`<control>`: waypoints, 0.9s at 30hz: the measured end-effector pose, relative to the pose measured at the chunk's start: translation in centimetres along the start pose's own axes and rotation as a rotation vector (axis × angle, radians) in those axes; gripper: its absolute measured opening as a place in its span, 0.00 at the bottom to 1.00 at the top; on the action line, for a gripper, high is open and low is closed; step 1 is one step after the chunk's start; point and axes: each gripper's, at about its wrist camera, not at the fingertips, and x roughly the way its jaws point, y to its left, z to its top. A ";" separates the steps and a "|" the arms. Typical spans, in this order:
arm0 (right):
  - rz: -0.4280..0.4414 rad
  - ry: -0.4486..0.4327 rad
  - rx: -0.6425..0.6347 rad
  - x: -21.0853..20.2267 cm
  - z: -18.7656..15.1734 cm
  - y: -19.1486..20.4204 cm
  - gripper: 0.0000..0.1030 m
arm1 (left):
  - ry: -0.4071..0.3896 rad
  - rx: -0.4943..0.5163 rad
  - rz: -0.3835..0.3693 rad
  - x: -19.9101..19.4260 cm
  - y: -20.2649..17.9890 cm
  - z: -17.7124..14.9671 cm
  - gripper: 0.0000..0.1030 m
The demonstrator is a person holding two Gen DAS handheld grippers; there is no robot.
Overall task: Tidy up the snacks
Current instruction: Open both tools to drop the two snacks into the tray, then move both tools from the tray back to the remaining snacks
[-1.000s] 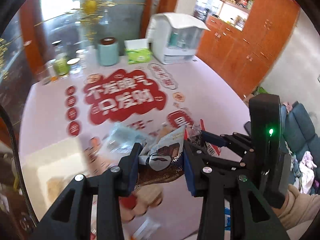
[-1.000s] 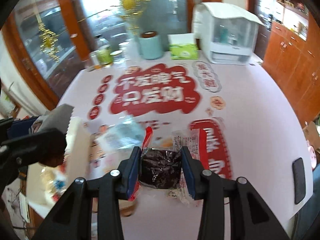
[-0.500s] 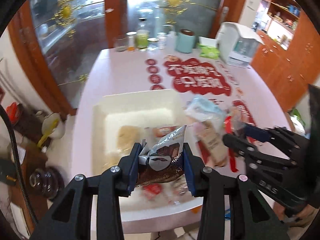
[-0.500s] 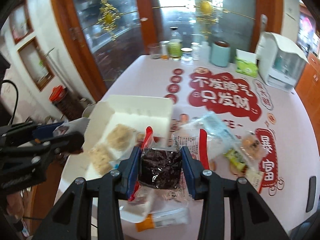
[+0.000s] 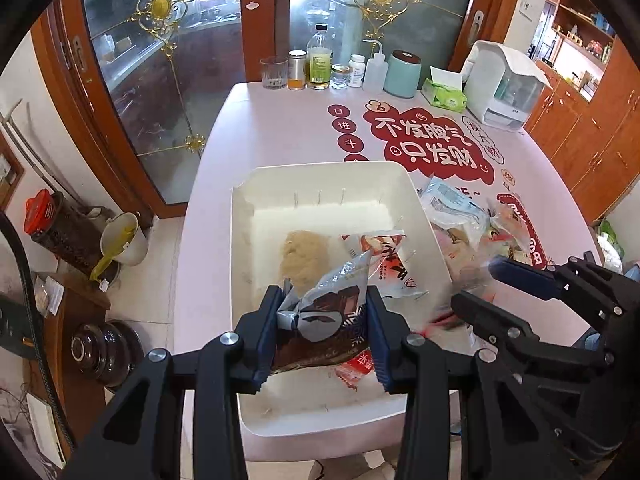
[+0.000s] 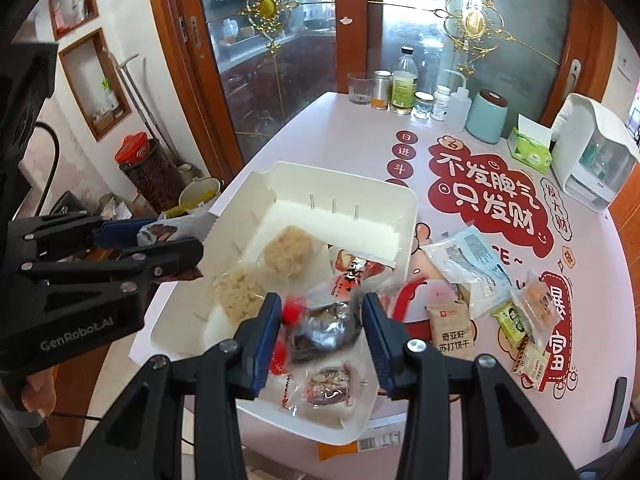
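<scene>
Currently both grippers hang over the white bin (image 5: 416,200), which sits on the pink table (image 5: 280,128) near its front edge. Left gripper (image 5: 322,330): pads clamped on a silver-and-brown snack packet (image 5: 326,312), held above the bin. Right gripper (image 6: 320,332): pads pressed on a dark snack in clear wrap (image 6: 326,330), also above the bin; its red-edged wrapper looks crumpled, though blur makes details uncertain. Inside the bin: two pale crumbly cakes (image 6: 286,254) and a red-and-white packet (image 6: 352,274). More snack packets (image 6: 476,258) lie on the table just right of the bin. Bottles and a teal jar (image 6: 486,116) stand at the far edge.
</scene>
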 end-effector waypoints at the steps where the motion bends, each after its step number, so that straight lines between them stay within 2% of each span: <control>1: 0.002 -0.001 -0.004 0.0 0.0 0.1 0.42 | 0.001 0.004 0.002 0.0 0.0 0.0 0.40; 2: 0.001 -0.003 -0.009 0.0 0.0 0.2 0.43 | 0.004 0.009 0.004 0.1 -0.1 0.0 0.41; 4: -0.005 -0.006 -0.018 -0.1 0.0 0.5 0.55 | 0.007 0.007 0.010 0.3 -0.2 0.0 0.44; 6: -0.006 -0.010 -0.021 -0.1 -0.1 0.6 0.61 | 0.009 0.004 0.011 0.5 -0.2 0.0 0.50; 8: -0.012 -0.008 -0.025 -0.1 -0.1 0.6 0.61 | 0.007 -0.004 0.022 0.5 -0.1 0.0 0.64; 13: -0.013 0.000 -0.021 0.0 -0.2 0.3 0.62 | 0.003 -0.009 0.055 0.6 -0.2 0.1 0.78; 27: -0.015 0.008 -0.003 -0.1 -0.4 -1.1 0.62 | 0.006 -0.009 0.069 0.7 -1.1 0.2 0.80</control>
